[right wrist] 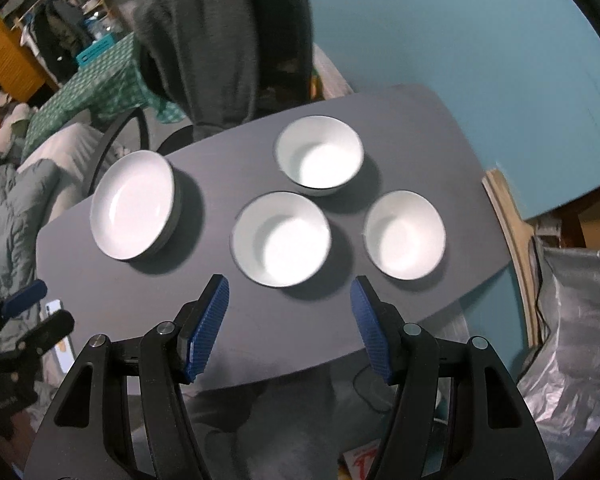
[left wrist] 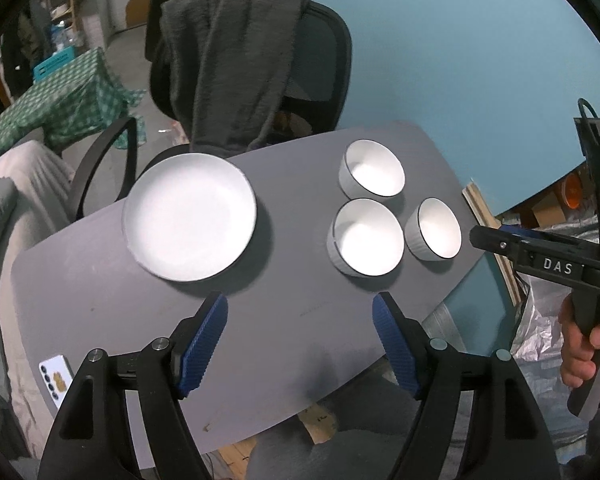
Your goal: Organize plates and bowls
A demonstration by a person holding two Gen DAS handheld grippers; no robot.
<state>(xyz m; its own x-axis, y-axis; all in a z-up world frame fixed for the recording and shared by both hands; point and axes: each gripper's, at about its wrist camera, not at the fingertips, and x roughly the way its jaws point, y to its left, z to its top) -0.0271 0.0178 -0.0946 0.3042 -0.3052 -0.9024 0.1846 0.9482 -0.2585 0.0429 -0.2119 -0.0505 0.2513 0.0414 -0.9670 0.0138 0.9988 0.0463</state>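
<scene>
- Plates (right wrist: 134,205) sit as a short stack on the left part of the grey surface (right wrist: 260,328), near its far-left edge; the right wrist view shows at least one darker rim beneath the top one, so they look already gathered.
- Three white bowls stand apart from each other in a loose triangle on the right part of the surface: a far bowl (right wrist: 319,153), a middle bowl (right wrist: 281,238) and a right bowl (right wrist: 405,234). None is nested in another, which suggests the bowls are the part still to be sorted.
- All the dishes stand upright with their mouths facing up; being round, they have no long axis to speak of, and their open tops leave them ready for stacking one into another.
- The left tool (left wrist: 300,340) hovers over bare surface on the near side, between the plates and the middle bowl, its blue pads spread wide with nothing between them.
- The right tool (right wrist: 290,328) hangs just short of the middle bowl, its pads moderately apart and empty; judging by this aim, that bowl seems the likely next pick.
- A chair (left wrist: 320,60) draped with a dark cloth (left wrist: 236,60) stands behind the surface, and a phone (left wrist: 56,376) lies off its near-left corner.
</scene>
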